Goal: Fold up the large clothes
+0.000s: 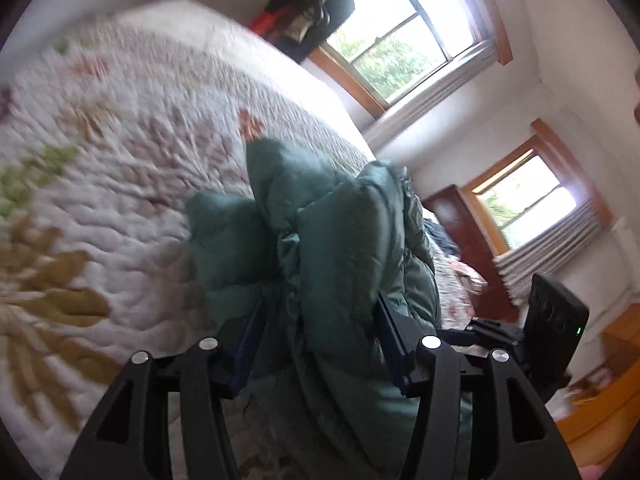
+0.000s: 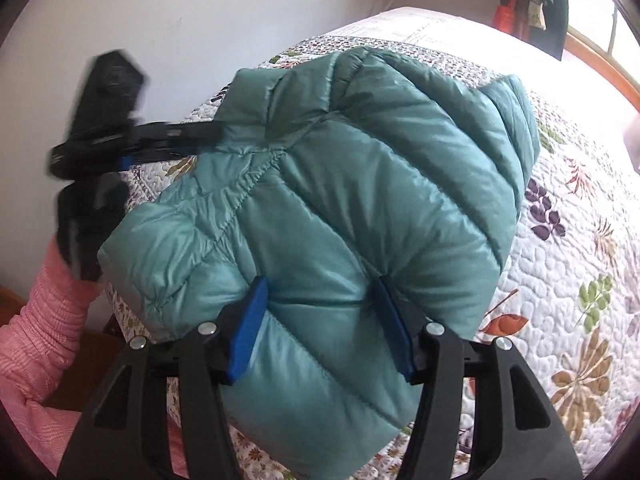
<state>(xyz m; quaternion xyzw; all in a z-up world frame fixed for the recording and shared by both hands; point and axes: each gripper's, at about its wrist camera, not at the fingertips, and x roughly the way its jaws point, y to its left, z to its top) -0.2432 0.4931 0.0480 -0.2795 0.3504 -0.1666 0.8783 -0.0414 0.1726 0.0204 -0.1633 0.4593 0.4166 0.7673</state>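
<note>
both the left gripper [image 1: 320, 316] and right gripper [image 2: 320, 320] pinch the teal puffer jacket [image 2: 340, 200]; only the right view shows a pink sleeve [image 2: 44, 320], seemingly.

We are in a home bedroom: a bed [image 2: 580, 208] under a quilted floral bedspread fills both views, two wood-framed windows [image 1: 404, 40] with pale curtains light plain white walls, and clothes on hangers [image 1: 316, 4] droop in the corner (greenery shows outside).

A teal quilted puffer jacket [image 2: 340, 208], glossy and thickly padded, hangs bunched and creased above the floral bed quilt [image 2: 580, 240].
</note>
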